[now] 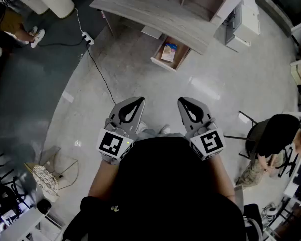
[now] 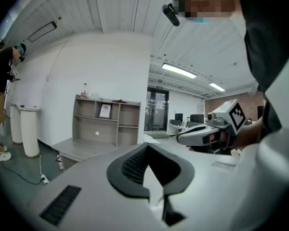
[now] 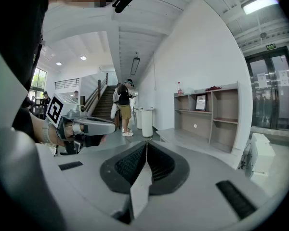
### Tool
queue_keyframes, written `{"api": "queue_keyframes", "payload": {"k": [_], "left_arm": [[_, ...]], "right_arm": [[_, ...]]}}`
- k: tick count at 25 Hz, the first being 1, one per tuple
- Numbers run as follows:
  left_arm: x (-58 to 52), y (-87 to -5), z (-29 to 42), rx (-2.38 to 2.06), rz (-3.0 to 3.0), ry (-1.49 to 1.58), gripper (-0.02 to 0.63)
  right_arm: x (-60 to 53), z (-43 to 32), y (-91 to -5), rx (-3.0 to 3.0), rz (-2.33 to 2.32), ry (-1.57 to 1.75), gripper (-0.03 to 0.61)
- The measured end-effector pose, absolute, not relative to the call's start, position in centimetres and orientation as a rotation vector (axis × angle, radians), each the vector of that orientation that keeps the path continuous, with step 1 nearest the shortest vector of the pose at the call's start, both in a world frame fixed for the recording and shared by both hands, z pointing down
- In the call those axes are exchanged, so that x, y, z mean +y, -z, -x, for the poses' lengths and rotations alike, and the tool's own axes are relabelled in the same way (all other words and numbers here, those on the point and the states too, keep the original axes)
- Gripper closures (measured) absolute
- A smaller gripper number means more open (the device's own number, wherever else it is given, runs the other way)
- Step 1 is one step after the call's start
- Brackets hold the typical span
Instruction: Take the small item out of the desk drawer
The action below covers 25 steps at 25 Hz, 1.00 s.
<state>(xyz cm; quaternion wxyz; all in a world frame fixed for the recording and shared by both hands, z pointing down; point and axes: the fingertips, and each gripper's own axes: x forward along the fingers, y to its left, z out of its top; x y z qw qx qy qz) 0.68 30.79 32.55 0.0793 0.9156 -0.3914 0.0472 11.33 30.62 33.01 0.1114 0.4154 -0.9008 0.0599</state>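
Under the near edge of the table (image 1: pixel 155 11), toward its right corner, the drawer (image 1: pixel 160 60) stands pulled open over the floor (image 1: pixel 140 79). The small item (image 1: pixel 168 51), a flat packet with blue and white print, lies inside the drawer against its bottom, nearer the back than the front lip. Nothing touches it.

Both tools are held low and close to the person's body, well apart from the table and the drawer. The left hand-held gripper (image 1: pixel 138 100) points forward and its jaws are clenched together with nothing between them; its own view shows the dark pads meeting at the tip. The right hand-held gripper (image 1: pixel 183 100) sits just beside it, level with it, jaws also pressed tight on nothing, the ribbed pads touching along a thin line.

On the back of the table stands an open shelf unit (image 2: pixel 106 119) with a framed picture (image 2: pixel 104 110) in one compartment. A power strip (image 1: pixel 88 37) lies on the floor off the table's left corner, and a dark cable (image 1: pixel 103 82) runs from it toward the person. A white cabinet (image 1: pixel 243 24) stands beyond the table's right end. A seated person (image 1: pixel 276 139) is off to the right, well apart from the table.
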Motion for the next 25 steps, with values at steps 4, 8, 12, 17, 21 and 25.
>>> {"api": "queue_keyframes", "payload": {"k": [4,8,12,17,21,25], "left_arm": [[31.0,-33.2,1.3,-1.168,-2.712,-0.162,0.606],[30.8,-33.5,3.6,-1.193,-2.7,-0.167,0.606],[30.1,-34.4,6.0,-1.225,-2.686,-0.18,0.606],[29.2,-35.4,8.1,-1.216,-2.705,-0.175,0.606],[27.7,-36.6,9.1,-1.213,-2.678,-0.183,0.606],[24.2,-37.4,9.3,-1.226,-2.641,-0.181,0.606]], "right_arm": [[30.5,-9.7,-33.3,-2.64,-1.208,-0.188,0.577],[30.0,-7.3,-33.4,-2.643,-1.177,-0.19,0.577],[29.2,-5.4,-34.5,-2.608,-1.179,-0.199,0.577],[27.8,-4.5,-36.3,-2.553,-1.218,-0.253,0.575],[25.7,-4.2,-37.5,-2.526,-1.225,-0.288,0.575],[21.6,-4.5,-38.5,-2.532,-1.24,-0.355,0.575]]}}
